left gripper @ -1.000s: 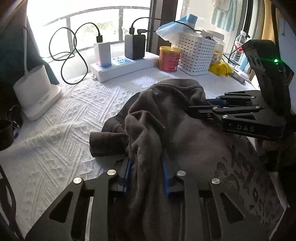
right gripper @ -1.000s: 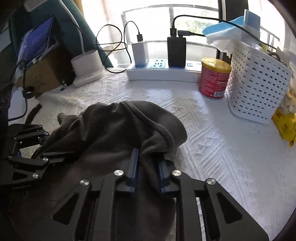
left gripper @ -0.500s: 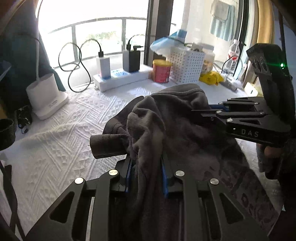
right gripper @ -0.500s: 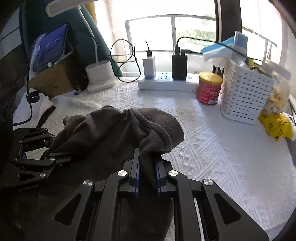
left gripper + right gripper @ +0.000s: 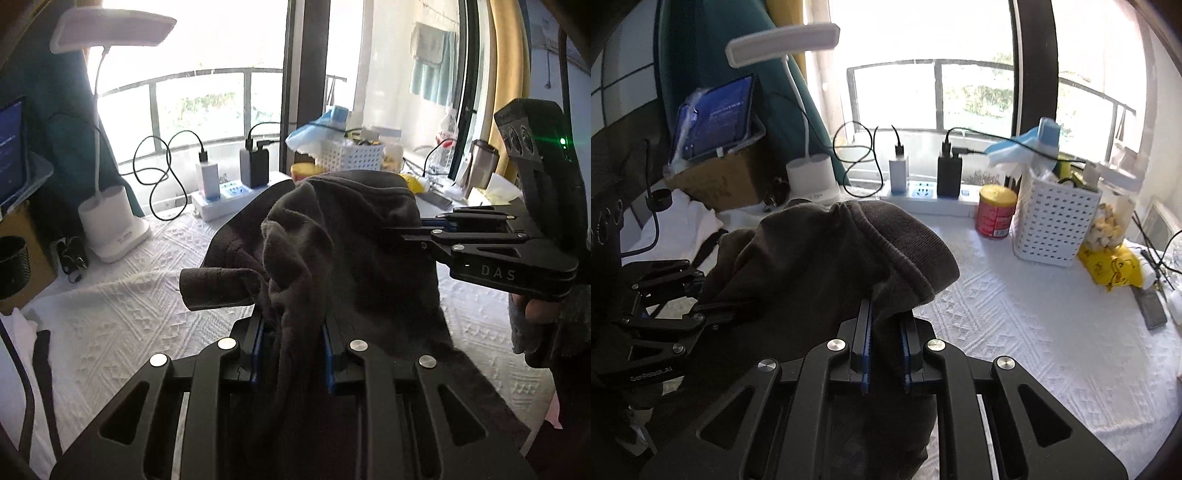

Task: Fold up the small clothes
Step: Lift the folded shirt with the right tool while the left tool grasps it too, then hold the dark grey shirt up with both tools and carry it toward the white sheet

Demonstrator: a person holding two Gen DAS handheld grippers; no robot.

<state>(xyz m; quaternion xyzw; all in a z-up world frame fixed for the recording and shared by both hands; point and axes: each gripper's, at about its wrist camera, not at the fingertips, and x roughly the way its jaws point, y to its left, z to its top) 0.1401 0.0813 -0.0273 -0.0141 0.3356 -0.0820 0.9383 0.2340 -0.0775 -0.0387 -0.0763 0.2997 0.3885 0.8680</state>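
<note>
A dark grey-brown small garment point(image 5: 351, 251) hangs bunched between both grippers, lifted above the white textured table cover point(image 5: 110, 325). My left gripper point(image 5: 293, 343) is shut on a fold of it; a rolled cuff sticks out to the left. My right gripper point(image 5: 886, 339) is shut on the cloth just below its ribbed hem point(image 5: 901, 254). In the left wrist view the right gripper point(image 5: 424, 229) holds the garment's right edge. In the right wrist view the left gripper point(image 5: 698, 306) holds its left side.
A white power strip point(image 5: 934, 199) with chargers and cables lies at the back by the window. A red can point(image 5: 995, 216), a white perforated basket point(image 5: 1056, 225) and a yellow bag point(image 5: 1112, 264) stand back right. A white desk lamp point(image 5: 110, 229) stands back left.
Both grippers have risen with the garment, which now hangs higher above the table. The views have tilted up and show more of the window and lamp.
</note>
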